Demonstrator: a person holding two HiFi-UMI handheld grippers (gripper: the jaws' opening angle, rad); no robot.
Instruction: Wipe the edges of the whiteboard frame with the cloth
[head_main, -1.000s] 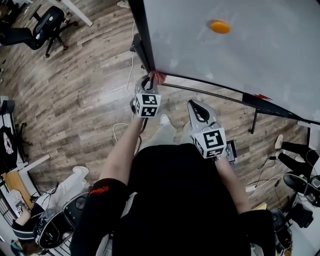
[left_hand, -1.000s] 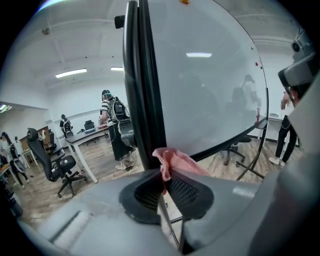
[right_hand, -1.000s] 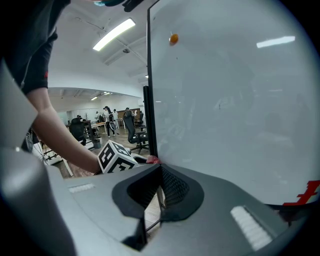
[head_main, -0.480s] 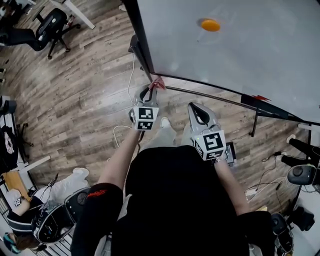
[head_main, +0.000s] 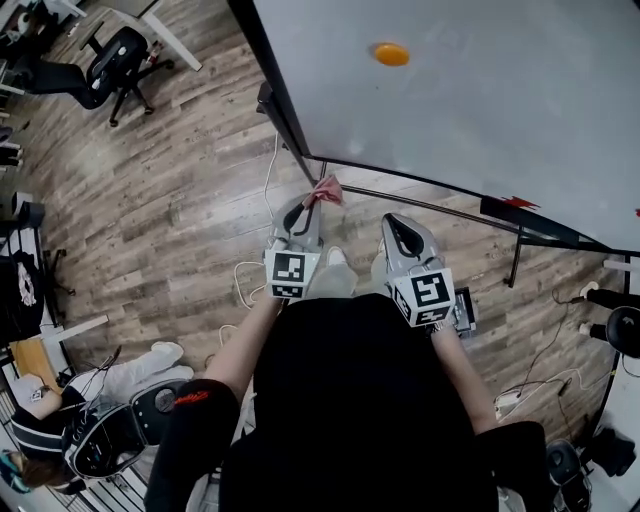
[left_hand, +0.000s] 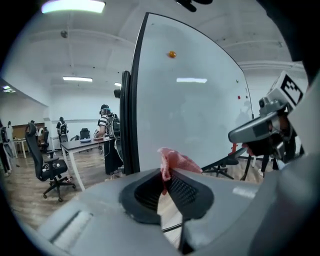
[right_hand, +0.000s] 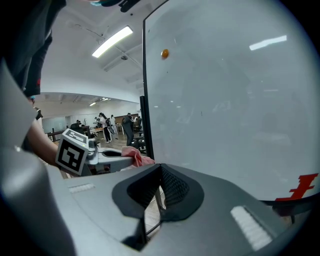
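Two tools are showing in the head view, held out in front of the person over a wooden floor (head_main: 170, 200). The left tool (head_main: 308, 207) is pinching a pink cloth (head_main: 325, 190) at its tip. The cloth is hanging just below the lower left corner of the whiteboard (head_main: 480, 100), near the black frame (head_main: 268, 80), and looks to be slightly off it. The right tool (head_main: 393, 222) is pointing toward the bottom rail of the frame, a little apart from the left one. An orange magnet (head_main: 391, 54) is sitting high on the board, and an office chair (head_main: 120, 60) is standing well off to the left.

From the left gripper view, the jaws are pressing together on the cloth (left_hand: 175, 161) — a crumpled fold is sticking up above them. The dark vertical edge of the frame (left_hand: 134, 110) is rising just behind it, with the white board face spreading to the right. Whether the cloth is touching the frame cannot be told here. The right tool (left_hand: 265, 130) is showing at the right side, and people are standing by a surface (left_hand: 82, 145) far behind.

From the right gripper view, the jaws of the right tool are meeting with nothing between them — it is closed and empty. The left tool (right_hand: 112, 157) is reaching in from the left with the cloth (right_hand: 135, 156) bunched at its tip, beside the frame's upright edge (right_hand: 148, 90).
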